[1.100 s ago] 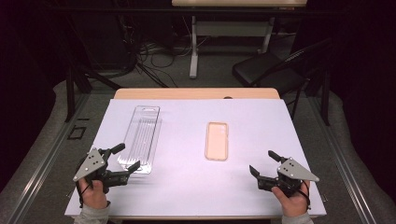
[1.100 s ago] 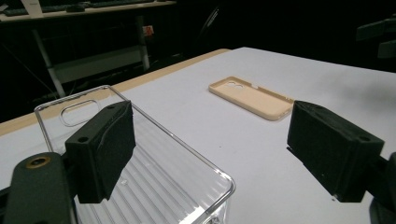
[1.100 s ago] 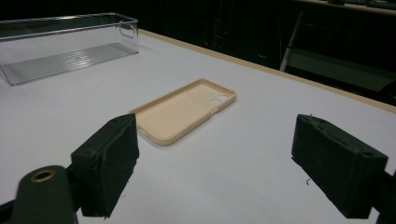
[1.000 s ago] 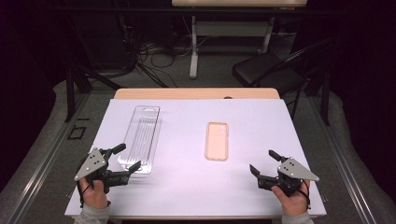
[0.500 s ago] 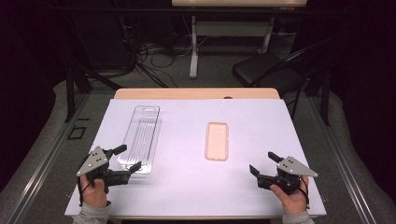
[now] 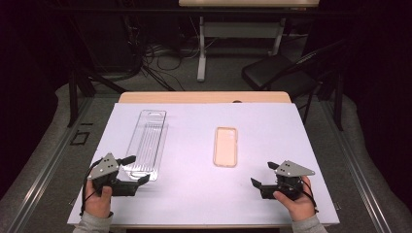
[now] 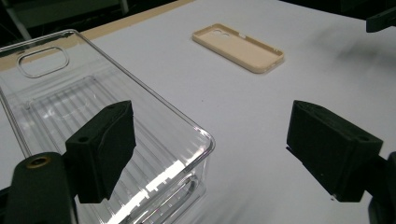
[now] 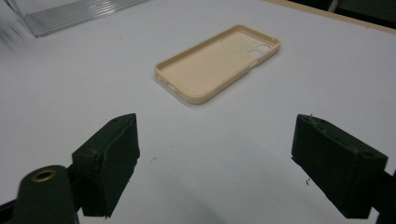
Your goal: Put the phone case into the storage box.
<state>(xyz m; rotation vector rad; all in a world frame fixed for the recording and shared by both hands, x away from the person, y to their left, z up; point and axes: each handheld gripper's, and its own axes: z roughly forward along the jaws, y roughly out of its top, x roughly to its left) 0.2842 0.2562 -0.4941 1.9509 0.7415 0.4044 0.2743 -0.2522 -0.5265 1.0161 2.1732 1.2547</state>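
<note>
Left hand-held gripper [image 6: 135,170] sits at the near left w/ jaws spread wide, nothing gripped, near end of the clear plastic tray [image 6: 147,143] right by them. Right hand-held gripper [image 6: 262,175] is near right, also wide open & empty. Beige phone case [image 6: 226,146] lies flat mid tabletop [image 6: 194,194], well apart from the tray.

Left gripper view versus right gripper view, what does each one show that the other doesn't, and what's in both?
The left gripper view alone shows the near corner of the clear plastic tray between the open jaws of the left gripper, with the hang slot at its far end. The right gripper view alone shows bare white table between the open jaws of the right gripper. Both show the beige phone case, hollow side up, and some of the tray.
</note>
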